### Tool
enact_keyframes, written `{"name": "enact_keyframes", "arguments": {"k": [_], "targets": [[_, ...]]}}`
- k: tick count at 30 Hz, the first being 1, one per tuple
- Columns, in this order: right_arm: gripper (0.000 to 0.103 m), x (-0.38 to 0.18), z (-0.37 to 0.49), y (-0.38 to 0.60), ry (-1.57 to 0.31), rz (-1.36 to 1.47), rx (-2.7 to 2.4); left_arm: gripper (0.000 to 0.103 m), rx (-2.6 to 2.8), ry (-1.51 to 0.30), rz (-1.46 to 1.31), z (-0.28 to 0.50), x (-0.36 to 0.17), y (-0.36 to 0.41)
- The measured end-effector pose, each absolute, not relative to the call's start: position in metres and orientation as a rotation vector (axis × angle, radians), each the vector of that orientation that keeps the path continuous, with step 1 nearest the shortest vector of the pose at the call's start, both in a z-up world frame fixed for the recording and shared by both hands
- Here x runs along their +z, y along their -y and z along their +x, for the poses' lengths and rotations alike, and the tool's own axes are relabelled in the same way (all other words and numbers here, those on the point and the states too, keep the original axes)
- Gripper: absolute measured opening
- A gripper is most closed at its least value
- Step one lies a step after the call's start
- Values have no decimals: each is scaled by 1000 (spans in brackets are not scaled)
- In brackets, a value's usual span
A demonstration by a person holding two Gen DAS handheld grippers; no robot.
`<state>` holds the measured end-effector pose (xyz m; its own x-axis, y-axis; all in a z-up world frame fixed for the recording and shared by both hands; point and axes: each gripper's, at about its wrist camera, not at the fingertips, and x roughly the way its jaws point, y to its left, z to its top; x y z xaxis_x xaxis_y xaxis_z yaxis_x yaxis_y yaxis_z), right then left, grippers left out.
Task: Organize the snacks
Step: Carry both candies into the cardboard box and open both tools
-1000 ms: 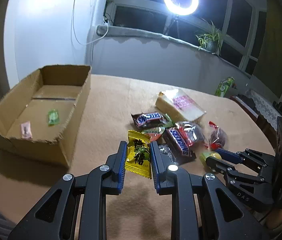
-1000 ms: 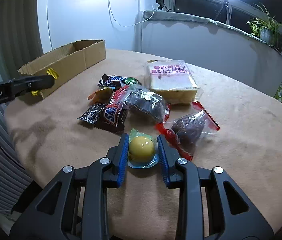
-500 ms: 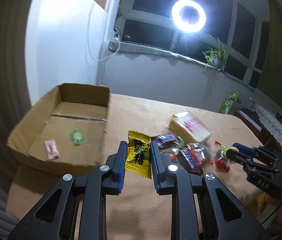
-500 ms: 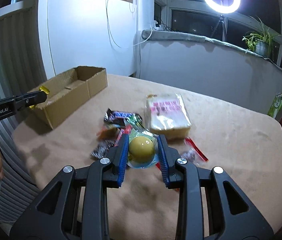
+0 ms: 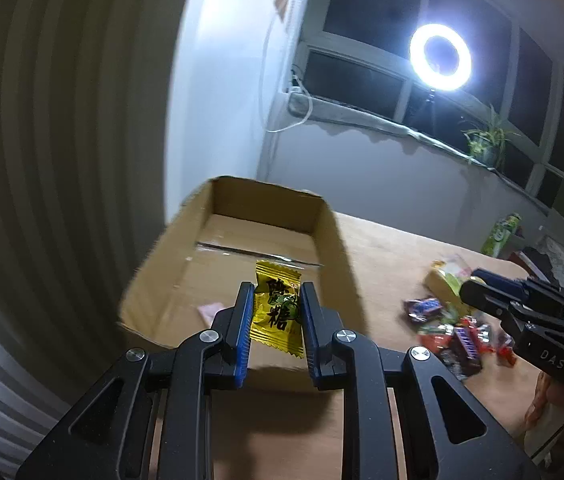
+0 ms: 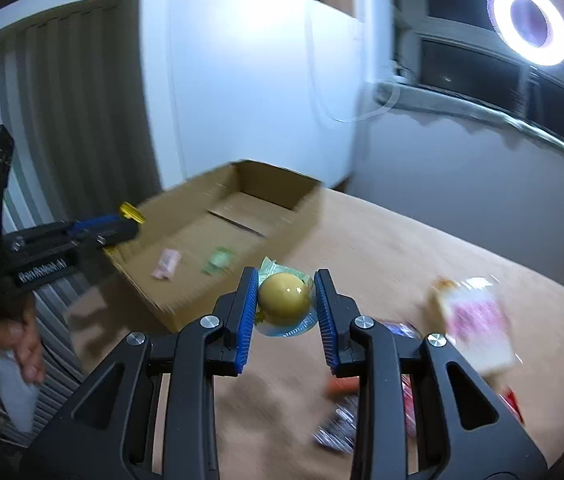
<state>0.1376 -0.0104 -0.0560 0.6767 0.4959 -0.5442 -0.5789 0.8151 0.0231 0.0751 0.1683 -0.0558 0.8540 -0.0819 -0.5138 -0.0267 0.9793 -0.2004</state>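
matt brown corrugated cardboard box (image 5: 333, 240); glossy crinkled yellow foil candy wrapper (image 5: 278, 308); smooth shiny yellow ball (image 6: 283, 299) in clear plastic film; matt black plastic left gripper (image 5: 276, 320) with ribbed blue pads; matt tan cloth table (image 6: 421, 248).

— Left gripper (image 5: 275, 322): matte black frame, blue ribbed fingers (image 5: 244, 320), silver screws at the pivots.

— Same build on the right gripper (image 6: 285, 306), triangular cut-outs below. White lettering along the black side, blurred. Bare skin on the left hand (image 6: 28, 350), pale sleeve beneath.
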Motion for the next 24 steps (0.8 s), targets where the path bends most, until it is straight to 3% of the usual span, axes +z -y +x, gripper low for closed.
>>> {"name": "enact_keyframes", "arguments": {"k": [8,10,11,13,15,20,24], "targets": [[31,-55,174,-61,-528,-187,707,21,-9,-569,-219,91,-65,-192],[41,-61,185,-74,-557,-195,725,21,-13,-583,-222,95,-70,-194],[41,-64,187,-76,-564,-189,723,22,-14,-590,-223,95,-72,-195],[42,-64,184,-70,-559,-174,712,29,-9,-597,-237,94,-75,-195],[43,-66,176,-60,-559,-170,685,55,5,-595,-243,91,-76,-196],[49,-65,159,-32,-564,-149,646,59,18,-574,-263,78,-75,-195],[69,-65,132,-6,-538,-127,609,59,19,-564,-294,71,-71,-194]]}}
